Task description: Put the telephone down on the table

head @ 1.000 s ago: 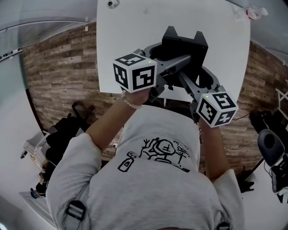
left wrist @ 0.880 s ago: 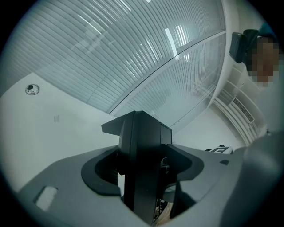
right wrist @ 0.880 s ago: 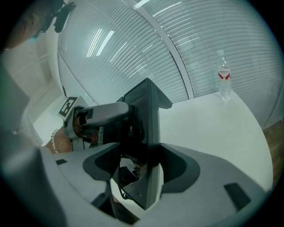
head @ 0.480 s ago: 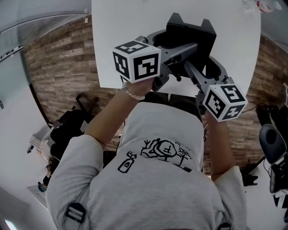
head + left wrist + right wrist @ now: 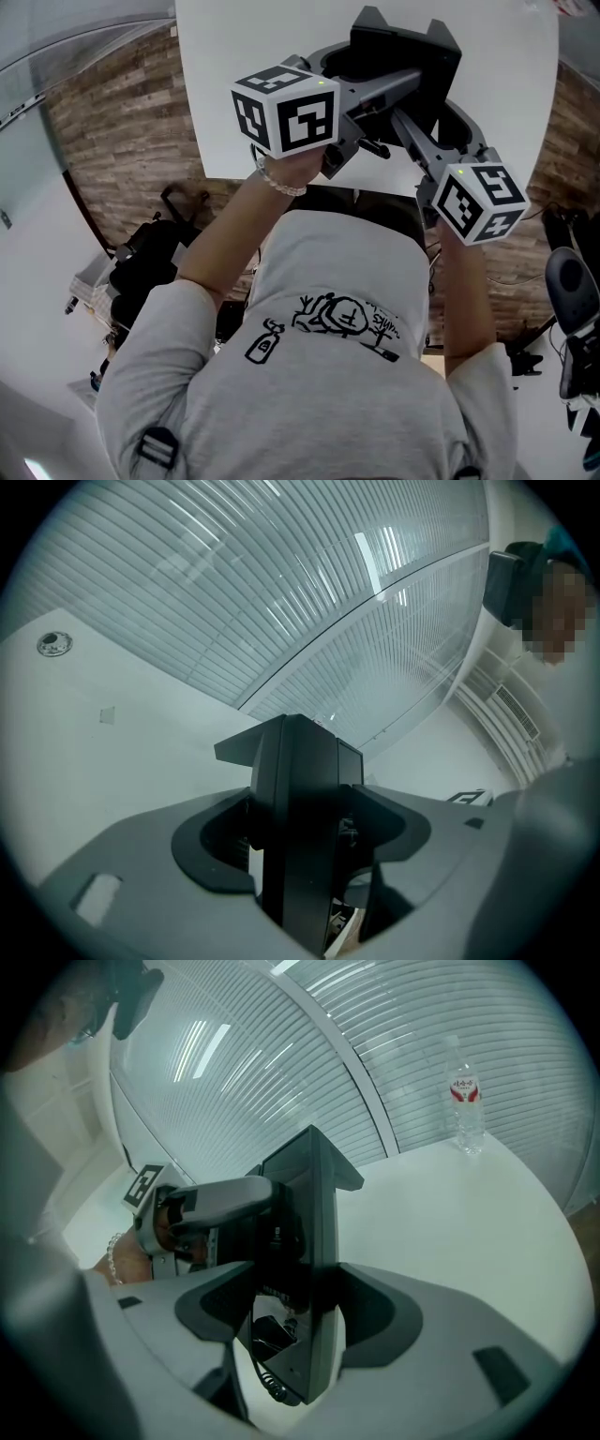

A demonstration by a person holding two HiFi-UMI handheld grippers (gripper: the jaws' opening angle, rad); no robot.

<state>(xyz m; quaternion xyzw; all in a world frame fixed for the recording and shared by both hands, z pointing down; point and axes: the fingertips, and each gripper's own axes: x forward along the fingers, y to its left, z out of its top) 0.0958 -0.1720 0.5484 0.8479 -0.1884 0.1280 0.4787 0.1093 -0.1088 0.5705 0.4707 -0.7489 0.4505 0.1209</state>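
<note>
Telephone (image 5: pixel 403 47), clamped by left gripper (image 5: pixel 300 841) and right gripper (image 5: pixel 300 1321) over the table (image 5: pixel 244 56), can be tipped or dropped if one grip is loosened early.

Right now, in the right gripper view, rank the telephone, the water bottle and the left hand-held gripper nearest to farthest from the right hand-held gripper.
1. telephone: centre, between its jaws.
2. left hand-held gripper: left, at the telephone's other side.
3. water bottle: upper right, far back on the table.
</note>
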